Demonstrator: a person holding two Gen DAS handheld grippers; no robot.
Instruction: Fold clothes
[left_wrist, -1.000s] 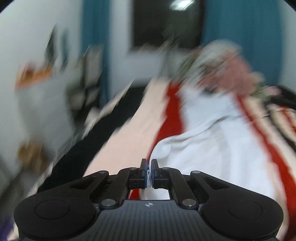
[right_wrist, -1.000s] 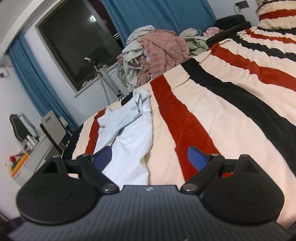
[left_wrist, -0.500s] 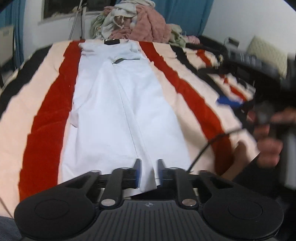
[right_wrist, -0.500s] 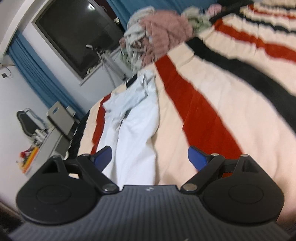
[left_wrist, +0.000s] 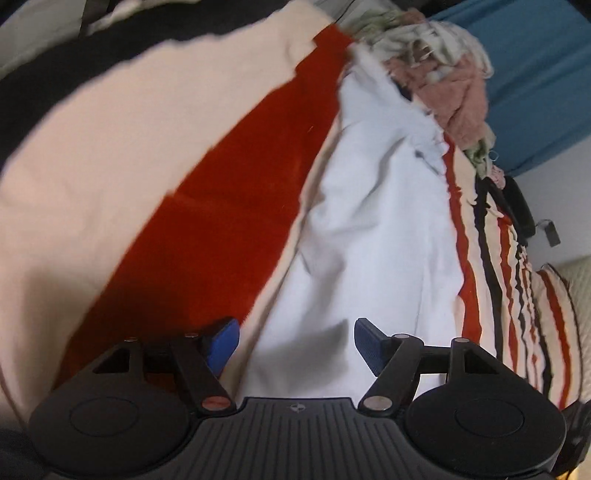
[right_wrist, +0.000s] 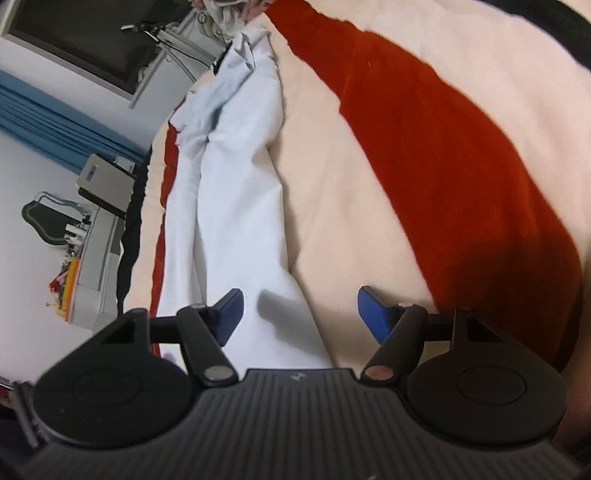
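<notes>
Two grippers hover low over the bed, and I see both spread wide with nothing between the blue pads. My left gripper sits over the near end of the white trousers, which lie lengthwise on the striped blanket. My right gripper straddles the trousers' right edge near the hem. Beyond the waistband sits a heap of clothes.
</notes>
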